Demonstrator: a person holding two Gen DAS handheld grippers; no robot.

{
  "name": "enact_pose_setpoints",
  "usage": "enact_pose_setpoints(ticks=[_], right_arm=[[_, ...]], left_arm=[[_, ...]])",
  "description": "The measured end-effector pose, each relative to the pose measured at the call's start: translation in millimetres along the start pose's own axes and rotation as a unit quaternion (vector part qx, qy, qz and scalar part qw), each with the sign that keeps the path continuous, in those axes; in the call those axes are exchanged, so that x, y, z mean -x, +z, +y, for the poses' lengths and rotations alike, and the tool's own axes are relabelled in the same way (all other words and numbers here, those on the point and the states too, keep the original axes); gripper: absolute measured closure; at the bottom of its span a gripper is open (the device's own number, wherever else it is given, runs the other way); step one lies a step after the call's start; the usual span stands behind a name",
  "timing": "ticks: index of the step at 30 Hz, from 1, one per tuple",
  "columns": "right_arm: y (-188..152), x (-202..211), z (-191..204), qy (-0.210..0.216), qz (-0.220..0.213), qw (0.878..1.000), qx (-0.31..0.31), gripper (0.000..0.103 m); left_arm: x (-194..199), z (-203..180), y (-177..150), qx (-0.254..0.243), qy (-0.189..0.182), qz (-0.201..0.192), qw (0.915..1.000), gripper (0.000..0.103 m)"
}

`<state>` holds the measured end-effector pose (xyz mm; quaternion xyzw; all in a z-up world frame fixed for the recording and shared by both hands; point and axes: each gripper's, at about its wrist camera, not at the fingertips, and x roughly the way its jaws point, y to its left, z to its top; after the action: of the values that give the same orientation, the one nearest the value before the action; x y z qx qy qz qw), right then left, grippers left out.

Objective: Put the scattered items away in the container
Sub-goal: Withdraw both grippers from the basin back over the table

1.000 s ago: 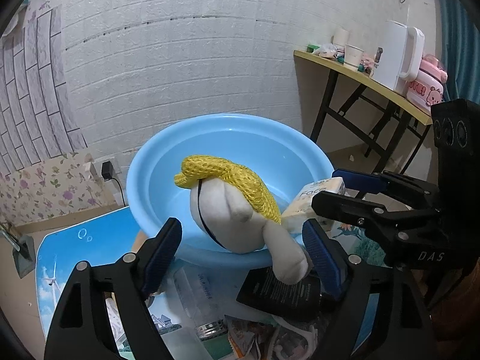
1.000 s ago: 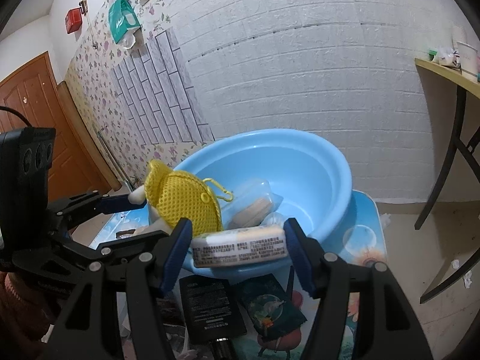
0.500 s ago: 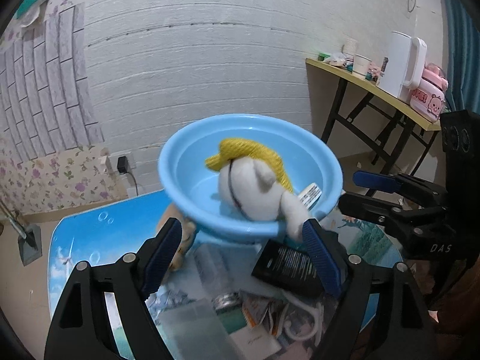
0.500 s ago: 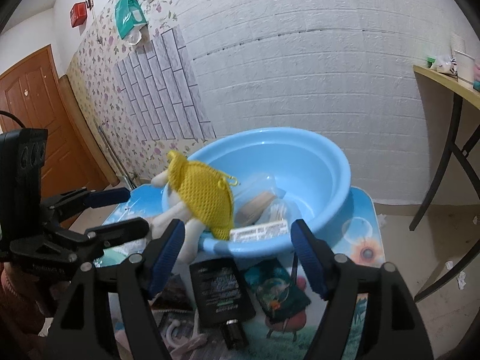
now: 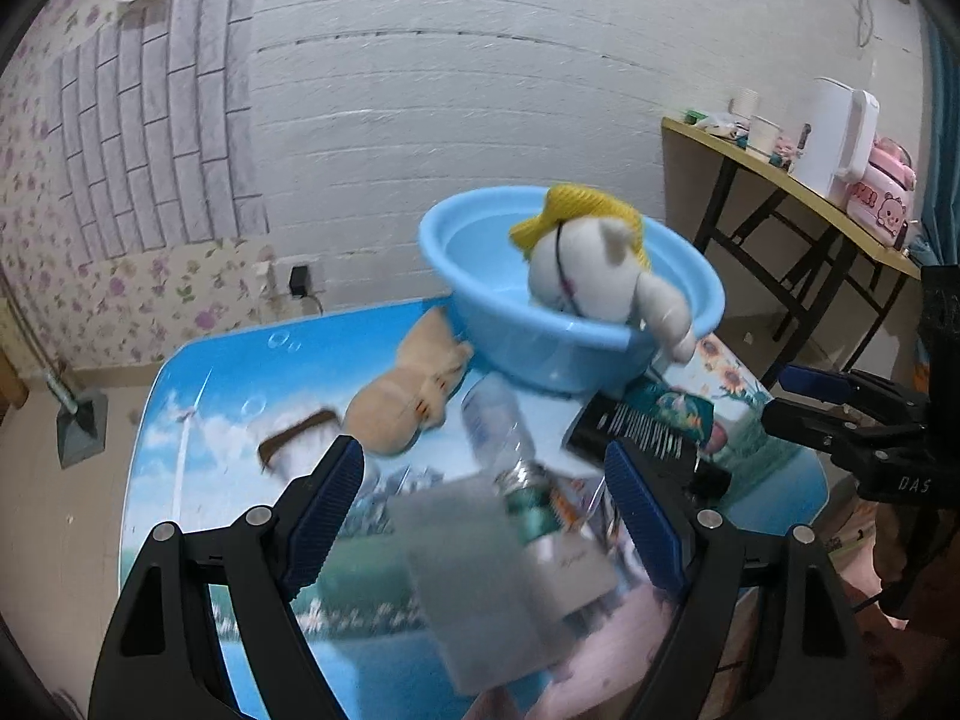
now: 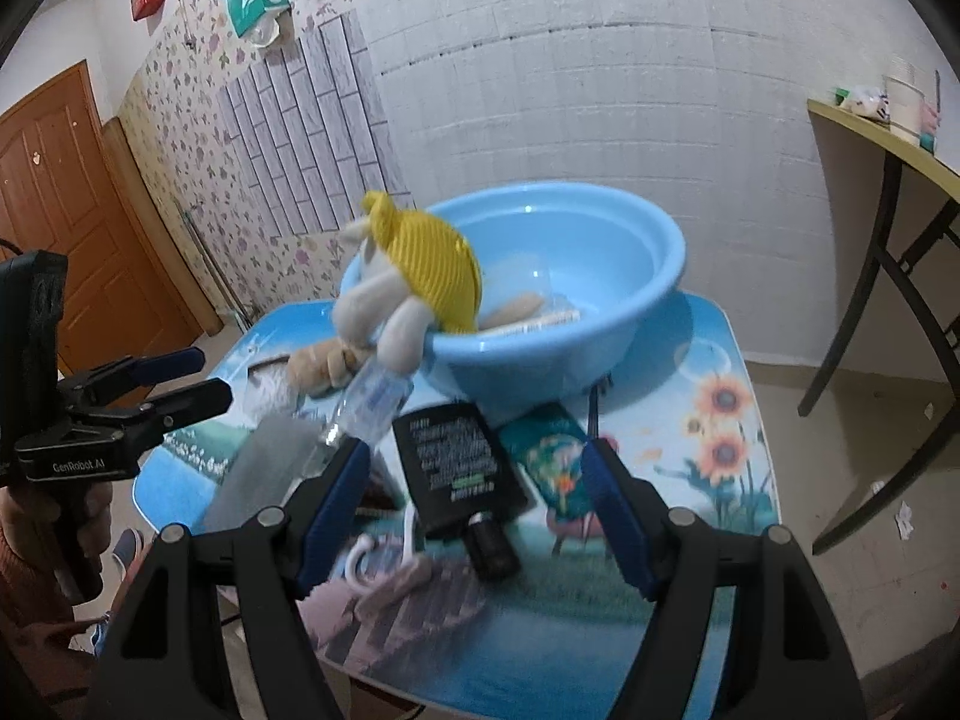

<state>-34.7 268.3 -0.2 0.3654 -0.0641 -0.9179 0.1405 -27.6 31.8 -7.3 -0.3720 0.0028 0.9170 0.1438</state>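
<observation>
A light blue basin [image 5: 468, 276] [image 6: 630, 222] stands at the back of the picture-printed table. A white plush toy with a yellow knitted hat [image 5: 594, 276] [image 6: 384, 306] hangs over its near rim. A flat packet [image 6: 540, 321] lies inside. In front lie a tan plush [image 5: 402, 402] [image 6: 318, 363], a clear bottle [image 5: 498, 426] [image 6: 375, 396], a black tube [image 5: 636, 438] [image 6: 456, 462], a grey pouch [image 5: 480, 564] [image 6: 264, 468] and a teal sachet [image 6: 552, 450]. My left gripper [image 5: 480, 468] is open above the bottle and pouch. My right gripper [image 6: 474, 456] is open above the black tube. Neither holds anything.
A white hook [image 6: 366, 564] lies near the table's front edge. A side table [image 5: 780, 174] with a white kettle [image 5: 834, 138] stands to the right. A white brick wall is just behind the basin. A wooden door [image 6: 72, 210] is at far left.
Both grippers have drawn back from the basin. The left one let go of the white plush, now draped on the rim. The right one released the packet, now inside the basin.
</observation>
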Motion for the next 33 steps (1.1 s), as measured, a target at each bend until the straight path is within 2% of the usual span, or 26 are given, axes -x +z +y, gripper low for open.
enact_pose_setpoints(ticks=[7, 12, 22, 26, 33], right_arm=[[-13.4, -1.6, 4.5, -0.001, 0.014, 1.000, -0.016, 0.030], [-18.0, -0.1, 10.5, 0.005, 0.018, 1.000, -0.013, 0.030], [-36.1, -9.5, 29.3, 0.037, 0.046, 0.998, 0.002, 0.030], [-43.0, -15.2, 40.9, 0.044, 0.057, 0.997, 0.014, 0.030], [-51.9, -26.6, 52.9, 0.031, 0.072, 0.996, 0.039, 0.030]], left_arm=[[7.6, 14.7, -31.7, 0.015, 0.009, 0.018, 0.9997, 0.020], [2.5, 14.7, -51.1, 0.033, -0.003, 0.042, 0.9986, 0.020], [-9.3, -5.4, -69.0, 0.022, -0.021, 0.063, 0.9975, 0.020], [-16.0, -10.7, -73.0, 0.011, -0.011, 0.067, 0.9976, 0.020], [-24.6, -7.7, -78.6, 0.015, -0.008, 0.075, 0.9970, 0.020]])
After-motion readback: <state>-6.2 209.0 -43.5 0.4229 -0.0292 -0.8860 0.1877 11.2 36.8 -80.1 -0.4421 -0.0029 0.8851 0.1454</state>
